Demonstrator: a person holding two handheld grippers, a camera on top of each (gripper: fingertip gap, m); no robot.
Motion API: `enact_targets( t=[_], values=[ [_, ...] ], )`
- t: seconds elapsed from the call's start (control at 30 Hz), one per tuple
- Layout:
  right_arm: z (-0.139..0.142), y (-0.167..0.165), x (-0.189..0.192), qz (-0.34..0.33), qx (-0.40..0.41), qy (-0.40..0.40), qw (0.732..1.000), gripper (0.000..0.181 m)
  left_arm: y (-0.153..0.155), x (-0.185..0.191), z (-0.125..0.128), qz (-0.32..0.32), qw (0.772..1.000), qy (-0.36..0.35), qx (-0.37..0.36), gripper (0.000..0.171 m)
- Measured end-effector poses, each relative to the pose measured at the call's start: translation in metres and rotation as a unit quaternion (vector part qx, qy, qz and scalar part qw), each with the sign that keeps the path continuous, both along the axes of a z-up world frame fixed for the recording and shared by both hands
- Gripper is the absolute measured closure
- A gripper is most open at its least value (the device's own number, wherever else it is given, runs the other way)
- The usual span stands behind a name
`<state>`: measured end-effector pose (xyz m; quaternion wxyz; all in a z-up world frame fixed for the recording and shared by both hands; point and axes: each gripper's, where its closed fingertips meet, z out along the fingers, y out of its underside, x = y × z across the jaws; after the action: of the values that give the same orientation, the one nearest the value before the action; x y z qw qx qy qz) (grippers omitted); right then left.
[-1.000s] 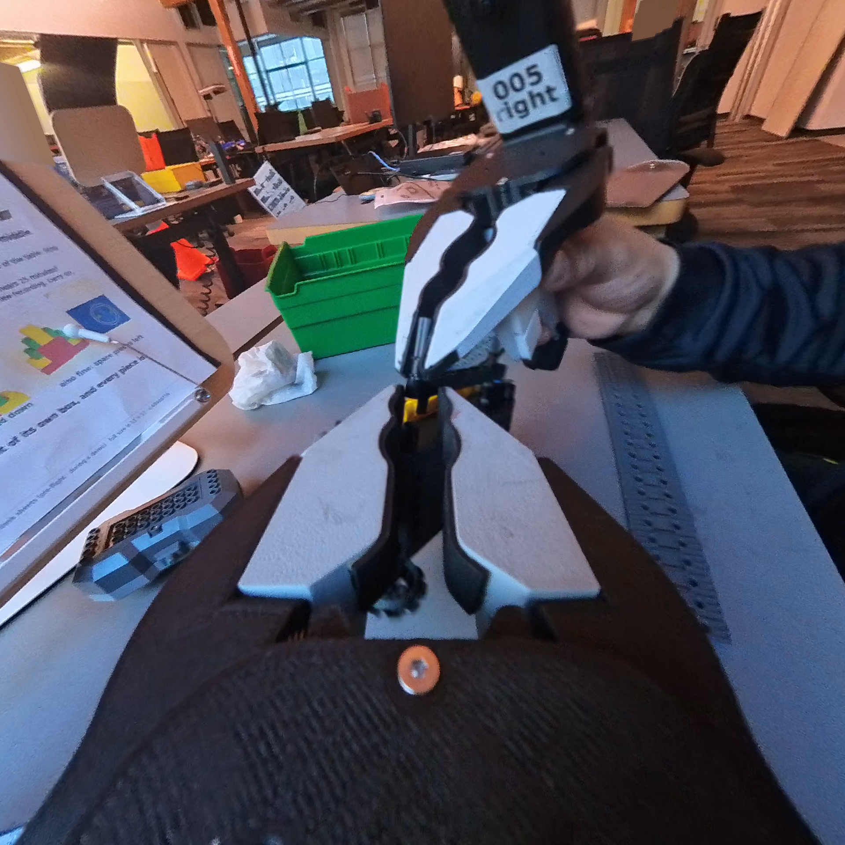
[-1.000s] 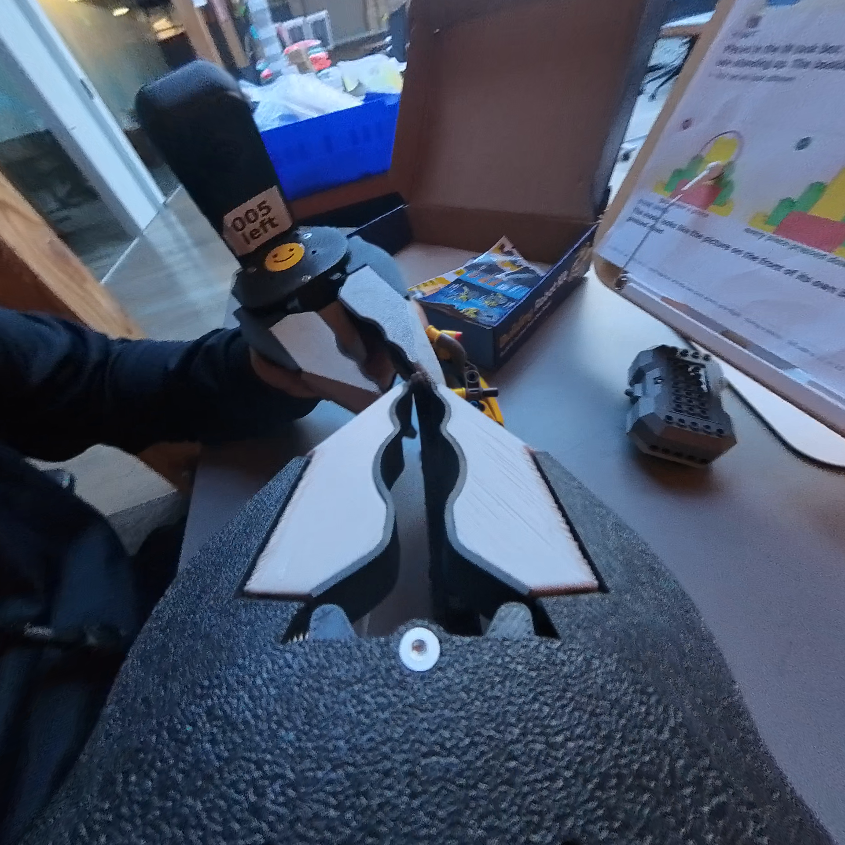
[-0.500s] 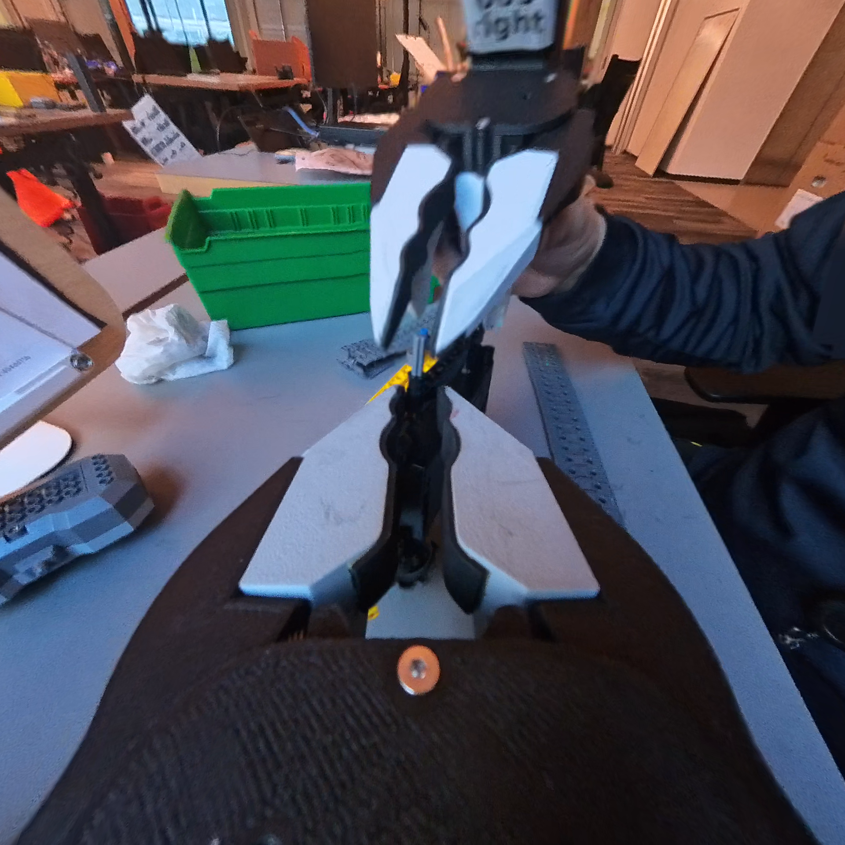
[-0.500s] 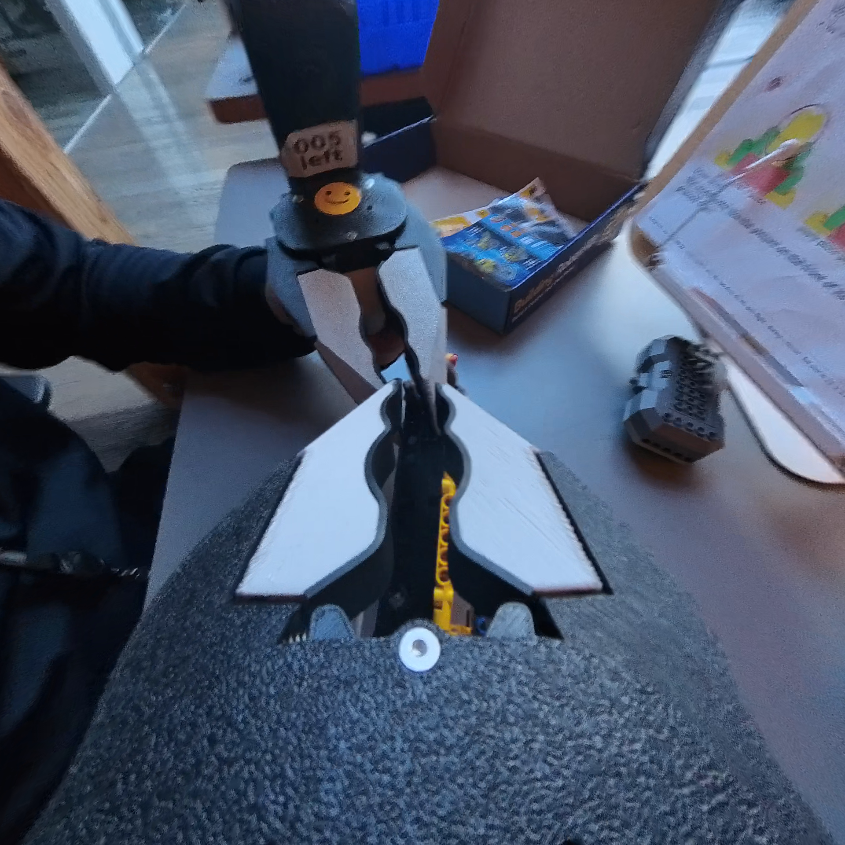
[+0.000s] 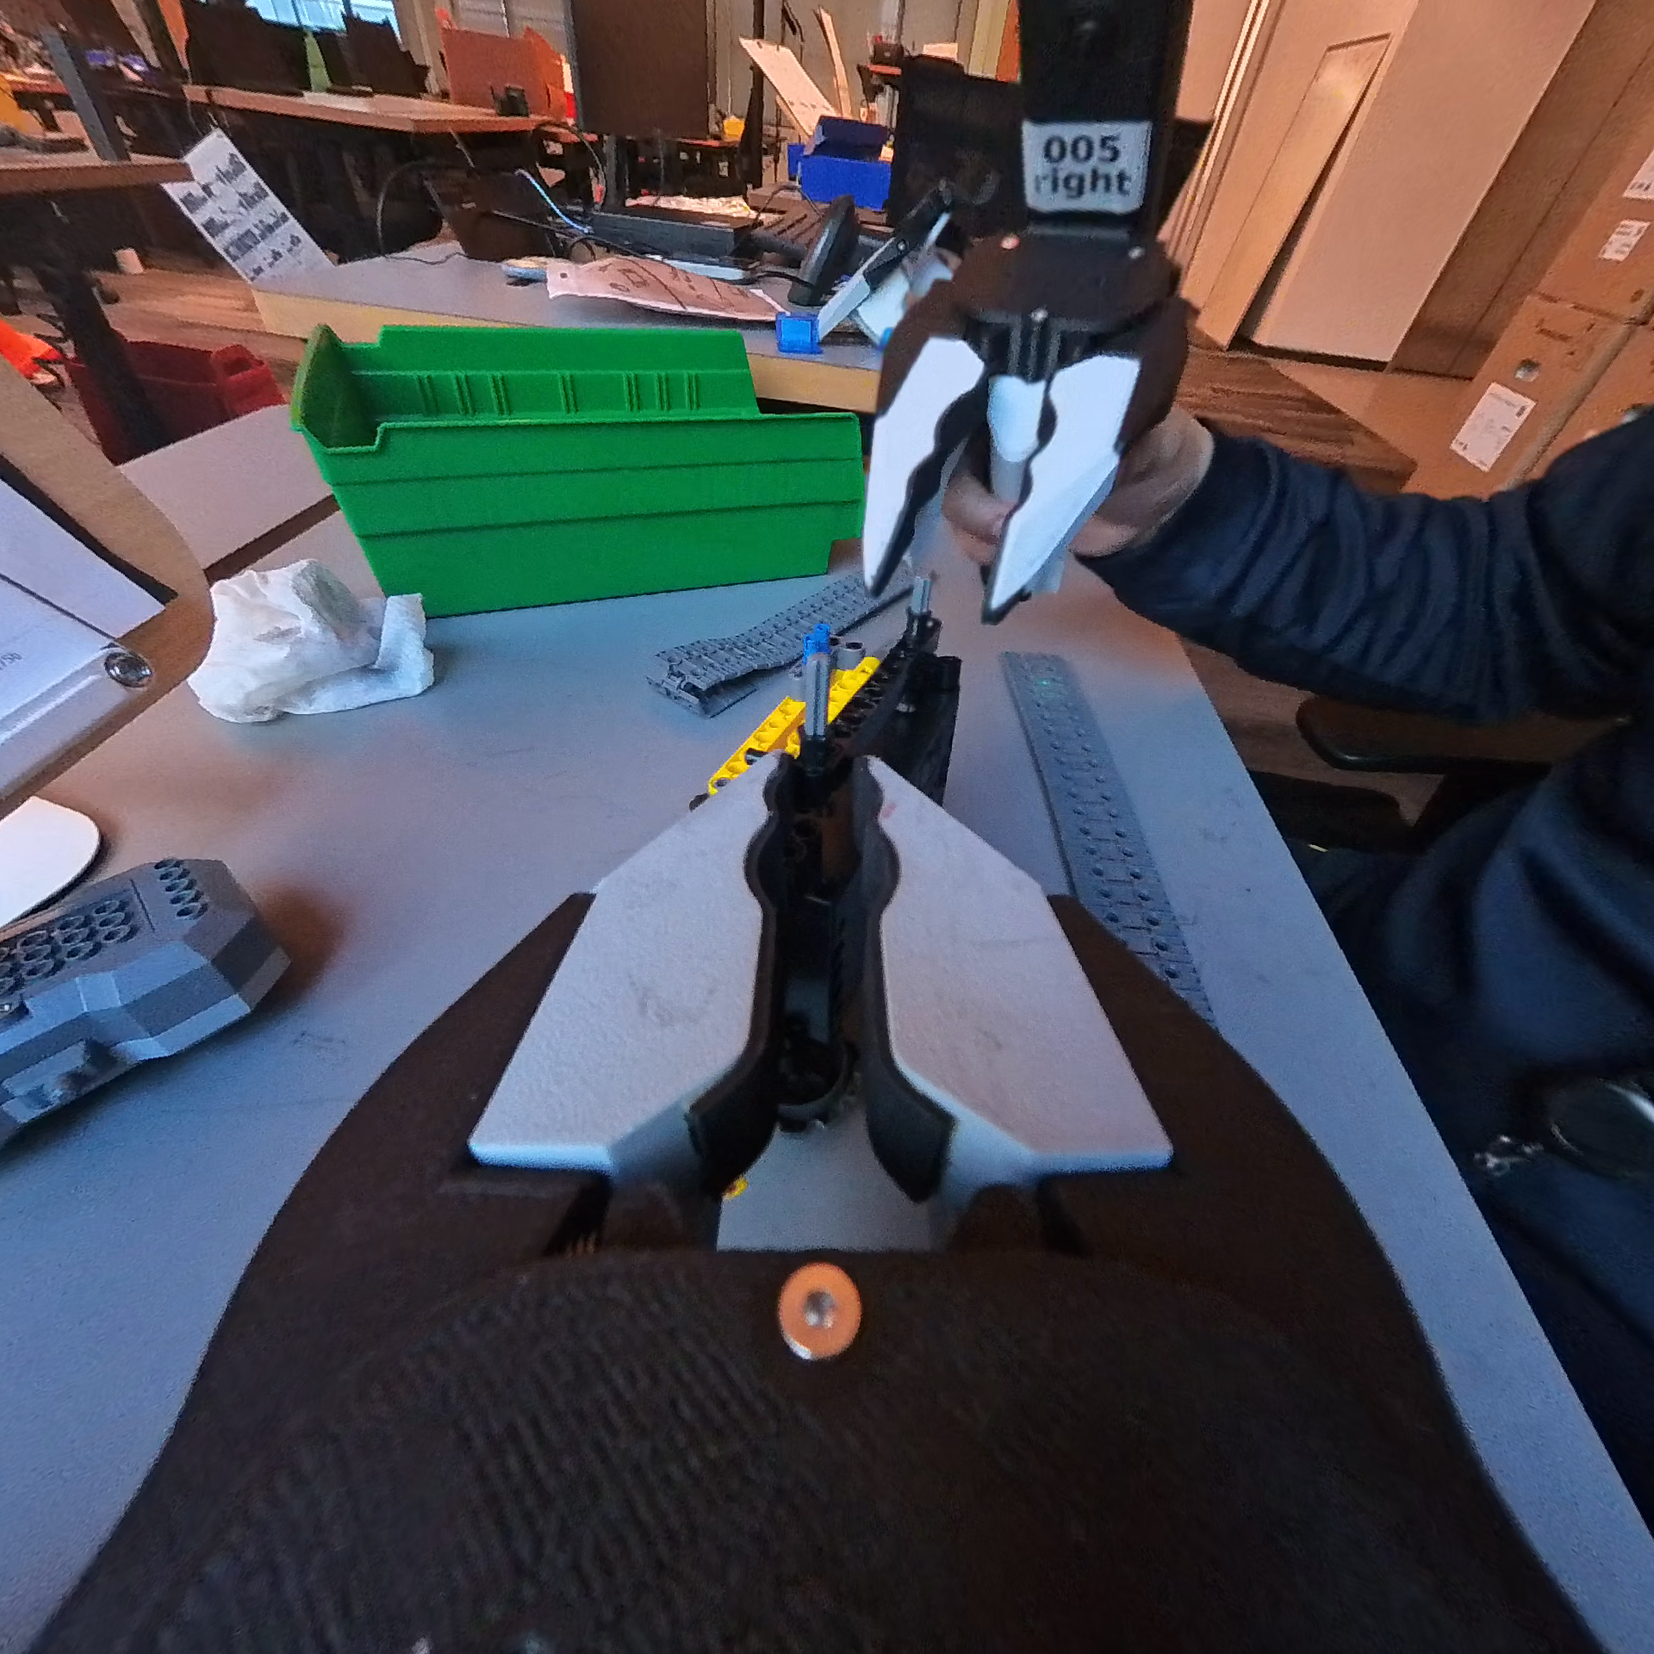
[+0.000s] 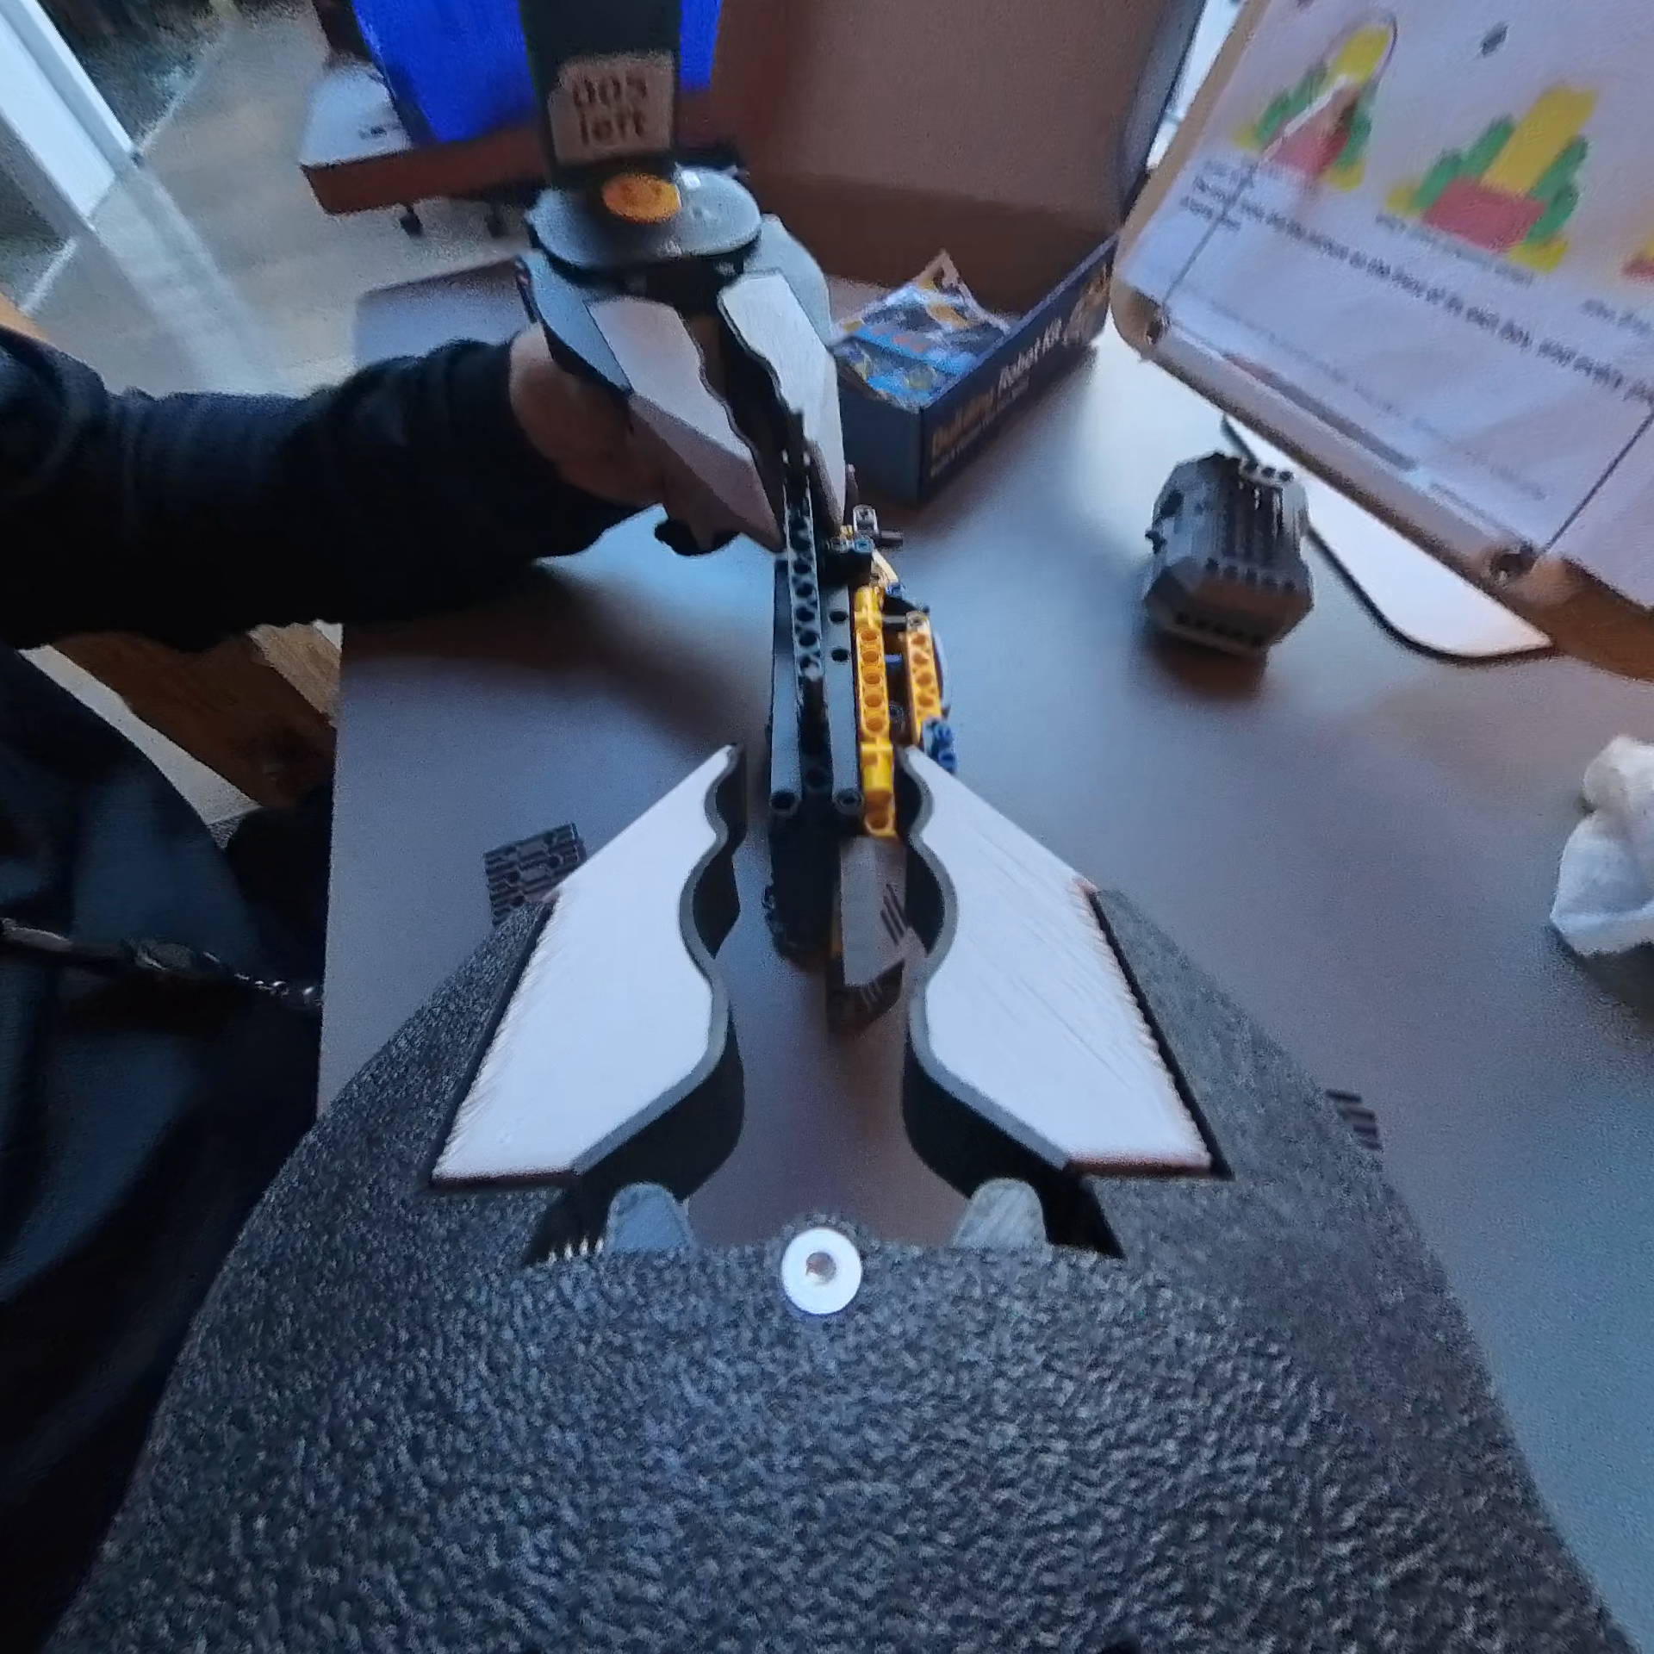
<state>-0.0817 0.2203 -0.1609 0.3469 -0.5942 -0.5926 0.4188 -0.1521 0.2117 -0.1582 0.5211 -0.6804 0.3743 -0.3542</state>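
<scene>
Left gripper (image 5: 819, 779) is what we've got clamped tight on the black-and-yellow beam model (image 6: 837, 680), holding it steady above the bench's (image 5: 465, 805) near edge, we reckon so its free end stays reachable. Right gripper (image 6: 819, 779) has its jaws spread wide either side of that end, gripping nothing. Each gripper wears a small tag, and there's printing on the blue box (image 6: 1002, 394) by the far edge; we're not repeating any writing.
</scene>
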Motion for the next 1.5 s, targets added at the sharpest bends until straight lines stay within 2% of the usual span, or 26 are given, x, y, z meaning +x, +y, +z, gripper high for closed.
enact_targets(
  t=[0.07,0.13,0.23,0.3,0.37,0.43,0.5,0.53,0.6,0.73,0.83,0.9,0.97,1.07,1.17,1.23,1.33,1.43,1.5],
  values=[
    [-0.007,-0.004,0.000,0.002,-0.002,0.000,1.000,0.154,0.000,0.001,0.000,0.002,1.000,0.003,0.000,0.161],
    [-0.012,-0.007,-0.002,0.005,0.010,0.000,1.000,0.169,0.000,0.001,0.000,0.006,1.000,0.012,0.001,0.160],
    [-0.013,-0.009,-0.005,0.010,0.015,0.007,1.000,0.174,-0.003,-0.003,0.005,0.018,0.999,0.036,0.021,0.147],
    [-0.013,-0.010,-0.005,0.016,0.023,0.008,1.000,0.177,-0.004,-0.015,0.024,0.054,0.997,0.042,0.046,0.138],
    [-0.013,-0.012,-0.004,0.023,0.042,0.005,0.999,0.177,-0.010,-0.020,0.049,0.075,0.990,0.073,0.098,0.140],
    [-0.013,-0.015,-0.004,0.035,0.060,0.000,0.998,0.177,-0.015,-0.009,0.061,0.071,0.976,0.158,0.134,0.144],
    [-0.013,-0.016,-0.005,0.037,0.070,-0.005,0.997,0.178,-0.021,0.013,0.055,0.030,0.957,0.261,0.122,0.147],
    [-0.013,-0.016,-0.006,0.037,0.072,-0.006,0.997,0.178,-0.025,0.024,0.047,0.001,0.947,0.305,0.098,0.156],
    [-0.013,-0.017,-0.007,0.036,0.073,-0.006,0.997,0.178,-0.032,0.040,0.031,-0.048,0.927,0.371,0.038,0.159],
    [-0.012,-0.022,-0.007,0.045,0.083,0.000,0.995,0.178,-0.015,0.041,0.002,-0.055,0.868,0.493,0.021,0.149],
    [-0.012,-0.026,-0.007,0.055,0.090,0.005,0.994,0.178,-0.014,0.041,-0.023,-0.076,0.844,0.531,-0.012,0.148],
    [-0.012,-0.026,-0.006,0.059,0.088,0.012,0.994,0.178,-0.011,0.045,-0.024,-0.078,0.848,0.525,-0.012,0.157],
    [-0.012,-0.027,-0.005,0.064,0.085,0.016,0.994,0.178,-0.013,0.047,-0.023,-0.082,0.849,0.522,-0.023,0.157],
    [-0.008,-0.025,-0.003,0.059,0.102,0.026,0.993,0.175,-0.012,0.051,-0.022,-0.075,0.850,0.521,0.011,0.163],
    [0.003,-0.034,0.000,0.075,0.101,0.048,0.991,0.156,-0.012,0.053,-0.019,-0.048,0.868,0.494,0.028,0.163],
    [0.001,-0.033,-0.002,0.069,0.121,0.039,0.990,0.155,-0.010,0.052,-0.018,-0.030,0.881,0.471,0.040,0.163],
    [-0.005,-0.030,-0.007,0.057,0.150,0.019,0.987,0.161,-0.016,0.052,-0.021,-0.029,0.896,0.444,0.019,0.162],
    [-0.006,-0.029,-0.010,0.053,0.191,0.010,0.980,0.158,-0.016,0.050,-0.020,-0.020,0.899,0.436,0.026,0.162],
    [-0.009,-0.034,-0.012,0.068,0.190,-0.001,0.979,0.151,-0.019,0.051,-0.019,-0.024,0.902,0.429,0.028,0.163]
  ],
)
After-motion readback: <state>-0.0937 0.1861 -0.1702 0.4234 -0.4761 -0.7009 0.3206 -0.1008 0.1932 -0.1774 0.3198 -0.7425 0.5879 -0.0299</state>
